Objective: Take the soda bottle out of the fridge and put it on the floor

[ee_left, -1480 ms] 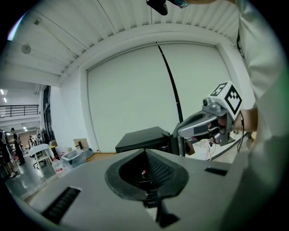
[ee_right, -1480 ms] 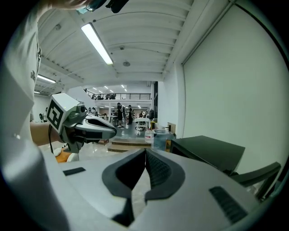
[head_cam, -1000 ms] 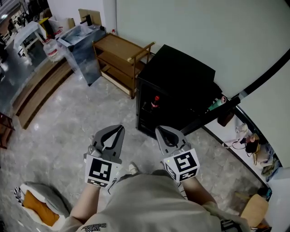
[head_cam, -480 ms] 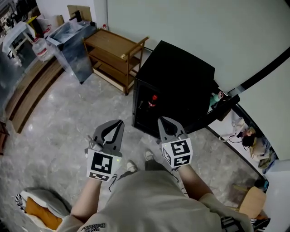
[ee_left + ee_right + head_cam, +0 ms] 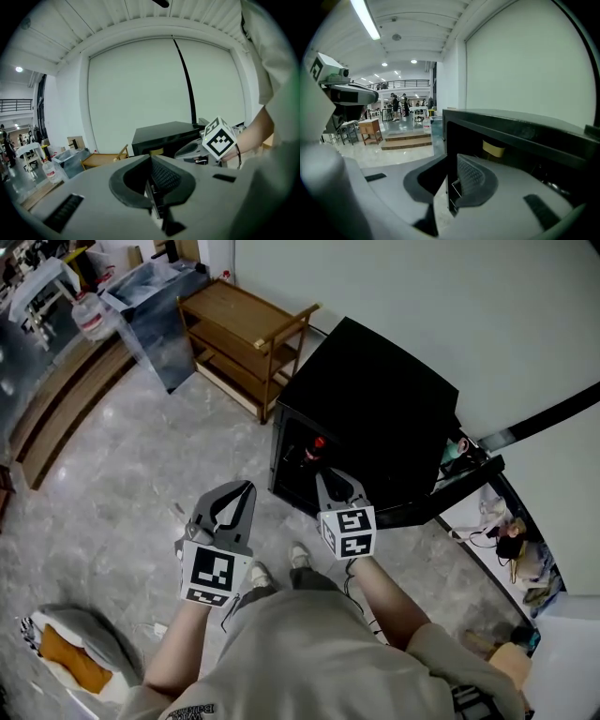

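Two grippers out in front, one per hand, seen from steeply above past a grey shirt. Had the left gripper (image 5: pixel 247 488) hanging lower and further back over the marble floor (image 5: pixel 122 474), with the bare left forearm (image 5: pixel 178 652) angled forward from the hip and the marker cube facing up. Kept its jaws pinched fully together at the tips, nothing caught in them. Same story in the left gripper view, just two pads meeting.

Had the right forearm (image 5: pixel 384 601) stretched further ahead, with the right gripper (image 5: pixel 322 476) nosed right up to the open front of the black fridge (image 5: pixel 375 390), tips pointing in at the lower part of the opening. Caught its jaws just cracking open, only a sliver of gap, nothing between them except a peek at the fridge's front edge behind.

Spotted the soda bottle (image 5: pixel 317 448) inside the fridge, red cap showing, just above and beyond the right gripper's tips, touched by neither gripper. Had the fridge door (image 5: pixel 450 486) swung wide to the right. Also saw a wooden shelf unit (image 5: pixel 244 343) by the wall, left of the fridge, well apart from both grippers.
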`<action>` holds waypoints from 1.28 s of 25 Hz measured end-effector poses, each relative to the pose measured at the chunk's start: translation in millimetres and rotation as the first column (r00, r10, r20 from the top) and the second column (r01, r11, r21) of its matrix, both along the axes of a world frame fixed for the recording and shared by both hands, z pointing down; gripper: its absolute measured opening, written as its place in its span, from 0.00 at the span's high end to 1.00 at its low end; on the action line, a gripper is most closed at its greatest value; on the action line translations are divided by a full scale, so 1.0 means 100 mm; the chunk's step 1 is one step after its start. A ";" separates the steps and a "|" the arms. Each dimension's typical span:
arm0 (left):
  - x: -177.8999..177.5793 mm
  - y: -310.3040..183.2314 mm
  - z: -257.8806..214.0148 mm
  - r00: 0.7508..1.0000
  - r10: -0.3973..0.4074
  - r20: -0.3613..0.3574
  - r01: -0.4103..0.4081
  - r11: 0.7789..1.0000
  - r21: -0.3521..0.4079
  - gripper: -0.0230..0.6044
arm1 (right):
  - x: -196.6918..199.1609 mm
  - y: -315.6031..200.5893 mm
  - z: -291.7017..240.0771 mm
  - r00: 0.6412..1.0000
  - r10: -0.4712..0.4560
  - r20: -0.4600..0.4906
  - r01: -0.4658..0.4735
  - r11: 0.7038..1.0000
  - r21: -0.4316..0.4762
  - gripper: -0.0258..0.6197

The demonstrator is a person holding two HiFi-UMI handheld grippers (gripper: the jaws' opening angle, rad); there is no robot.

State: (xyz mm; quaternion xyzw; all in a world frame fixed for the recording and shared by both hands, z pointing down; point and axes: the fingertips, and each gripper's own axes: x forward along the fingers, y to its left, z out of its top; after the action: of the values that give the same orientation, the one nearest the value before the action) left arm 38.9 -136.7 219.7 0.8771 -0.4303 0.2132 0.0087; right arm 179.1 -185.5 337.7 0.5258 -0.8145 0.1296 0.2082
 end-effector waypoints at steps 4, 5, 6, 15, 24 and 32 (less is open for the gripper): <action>0.07 -0.12 0.12 1.000 -0.029 0.007 0.029 0.999 -0.023 0.95 | 0.06 -0.25 0.24 1.000 0.022 0.010 -0.022 1.000 -0.001 0.79; 0.08 -0.15 0.15 0.999 -0.035 0.009 0.036 0.999 -0.027 0.95 | 0.07 -0.30 0.29 1.000 0.024 0.005 -0.024 1.000 0.002 0.78; 0.09 -0.17 0.18 0.999 -0.042 0.012 0.042 0.999 -0.031 0.95 | 0.08 -0.35 0.35 1.000 0.024 0.001 -0.024 1.000 0.005 0.76; 0.09 -0.29 0.45 0.993 -0.112 0.031 0.114 0.990 -0.084 0.95 | 0.16 -0.72 1.00 0.998 0.036 -0.041 -0.038 0.998 -0.050 0.72; 0.04 -0.36 0.68 0.985 -0.164 0.058 0.170 0.977 -0.126 0.95 | 0.31 -1.12 1.46 0.995 0.083 -0.059 -0.088 0.993 -0.083 0.70; -0.04 -0.34 0.78 0.977 -0.203 0.072 0.212 0.964 -0.162 0.95 | 0.29 -1.33 1.66 0.994 0.071 -0.086 -0.080 0.991 -0.107 0.70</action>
State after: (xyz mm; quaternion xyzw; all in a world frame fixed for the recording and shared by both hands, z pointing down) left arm 35.1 -171.0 297.7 0.8172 -0.5001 0.2708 0.0936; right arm 208.6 -318.1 504.0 0.5487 -0.7764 0.1607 0.2652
